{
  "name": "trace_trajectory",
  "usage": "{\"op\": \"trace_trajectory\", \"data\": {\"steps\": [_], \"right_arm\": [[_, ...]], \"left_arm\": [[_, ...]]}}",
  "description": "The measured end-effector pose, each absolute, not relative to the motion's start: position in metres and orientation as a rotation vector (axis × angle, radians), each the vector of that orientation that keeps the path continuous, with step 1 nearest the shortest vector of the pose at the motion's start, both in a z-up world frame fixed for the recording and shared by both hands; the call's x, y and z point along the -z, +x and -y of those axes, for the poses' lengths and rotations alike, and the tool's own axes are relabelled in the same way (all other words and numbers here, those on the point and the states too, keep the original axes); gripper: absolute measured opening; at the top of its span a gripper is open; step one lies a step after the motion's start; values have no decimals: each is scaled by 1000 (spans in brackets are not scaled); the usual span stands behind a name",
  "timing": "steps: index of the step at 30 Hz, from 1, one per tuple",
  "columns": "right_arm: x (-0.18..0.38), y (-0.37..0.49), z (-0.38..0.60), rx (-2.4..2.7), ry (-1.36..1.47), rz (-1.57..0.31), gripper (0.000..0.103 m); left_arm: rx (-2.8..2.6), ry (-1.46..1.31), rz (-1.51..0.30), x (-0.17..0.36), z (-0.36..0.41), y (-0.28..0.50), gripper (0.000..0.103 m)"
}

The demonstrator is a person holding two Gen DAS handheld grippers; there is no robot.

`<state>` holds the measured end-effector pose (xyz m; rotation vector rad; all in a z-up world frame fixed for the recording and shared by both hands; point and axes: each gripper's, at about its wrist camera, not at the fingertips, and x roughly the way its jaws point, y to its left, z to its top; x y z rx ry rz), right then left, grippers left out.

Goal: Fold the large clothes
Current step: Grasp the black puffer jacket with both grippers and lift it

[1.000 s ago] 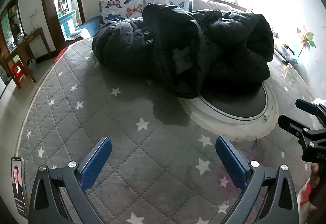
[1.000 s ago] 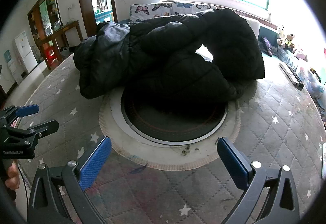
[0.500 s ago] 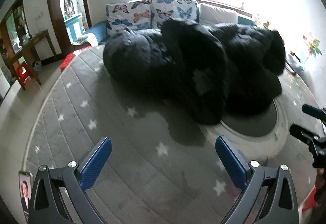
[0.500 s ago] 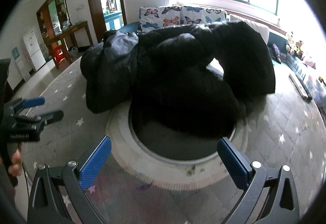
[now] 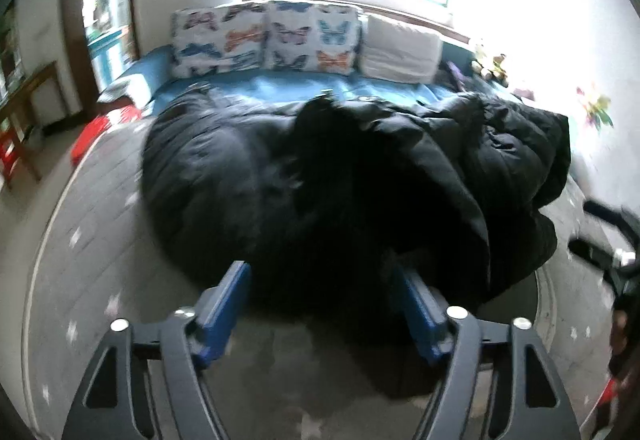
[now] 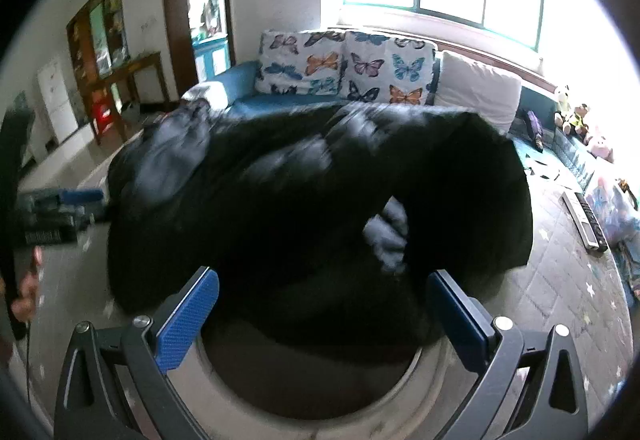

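Note:
A large black puffer coat (image 5: 340,183) lies crumpled on a round grey quilted star-pattern table cover (image 5: 80,240); it also fills the right wrist view (image 6: 304,215). My left gripper (image 5: 324,296) is open, its blue pads right at the coat's near edge. My right gripper (image 6: 320,304) is open, its pads either side of the coat's near edge over the round centre plate (image 6: 312,384). Nothing is held. Each gripper shows at the side of the other's view: the right one (image 5: 608,240), the left one (image 6: 60,211).
A blue sofa (image 6: 248,95) with butterfly cushions (image 6: 344,63) and a white pillow (image 6: 476,87) stands behind the table under a bright window. A remote (image 6: 588,220) lies at the table's right. A doorway, wooden shelves and red stools are at the left.
Both grippers have moved forward to the coat, from well back on the table to its near edge. Both stay open. The coat has not visibly changed shape.

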<state>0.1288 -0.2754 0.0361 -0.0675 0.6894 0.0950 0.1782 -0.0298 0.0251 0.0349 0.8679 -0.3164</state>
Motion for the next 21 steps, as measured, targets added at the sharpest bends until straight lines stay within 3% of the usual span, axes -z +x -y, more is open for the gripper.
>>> {"op": "trace_trajectory", "data": {"steps": [4,5,9,10,11,16,21], "right_arm": [[-34,152,289,-93,-3,-697,103],[-31,161,292,-105,21,-711,103],[-22,175,292,-163,88,-736,86],[-21,175,291,-180,103,-736,78],[-21,174,290,-191,114,-735,62],[-36,151,290,-198,134,-705,21],[-53,116,288,-236,102,-676,18]], "left_arm": [[376,130,-875,-9,51,199,24],[393,127,-886,-5,54,202,18],[409,146,-847,-7,59,198,10],[410,162,-834,-9,60,194,9],[412,172,-825,-12,61,190,7],[443,196,-783,-36,57,164,7],[440,246,-750,-55,44,124,7]]}}
